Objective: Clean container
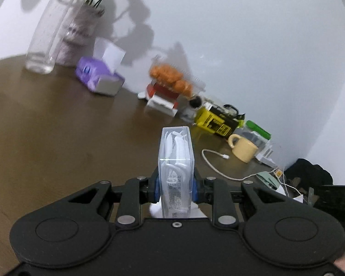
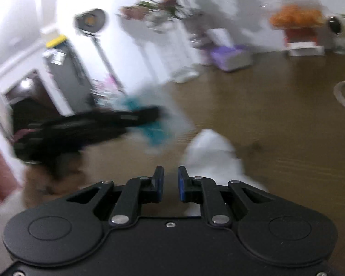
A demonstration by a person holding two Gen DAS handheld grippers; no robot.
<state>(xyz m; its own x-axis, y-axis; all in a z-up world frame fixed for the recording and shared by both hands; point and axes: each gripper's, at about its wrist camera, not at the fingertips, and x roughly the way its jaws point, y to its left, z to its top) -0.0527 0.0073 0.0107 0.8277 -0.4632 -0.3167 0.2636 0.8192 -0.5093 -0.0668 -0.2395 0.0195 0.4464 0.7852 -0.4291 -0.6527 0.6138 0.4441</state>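
My left gripper (image 1: 175, 184) is shut on a clear plastic container (image 1: 176, 156) with white floss picks inside, held upright above the brown table (image 1: 46, 126). A bit of white tissue (image 1: 155, 209) shows beneath it. In the right wrist view, the left gripper (image 2: 147, 115) and the container (image 2: 174, 119) are a dark and teal blur at the left. My right gripper (image 2: 171, 181) is shut to a narrow slit, and nothing shows between its pads. A crumpled white tissue (image 2: 209, 151) lies just beyond and under its right finger; I cannot tell whether it is pinched.
Along the wall stand a glass bottle (image 1: 43, 41), a flower vase (image 1: 78, 34), a purple tissue pack (image 1: 99, 78), a tub of orange snacks (image 1: 170, 80), a yellow box (image 1: 216, 122) and a cream mug (image 1: 243, 148). A white cable (image 1: 216, 163) lies by the mug.
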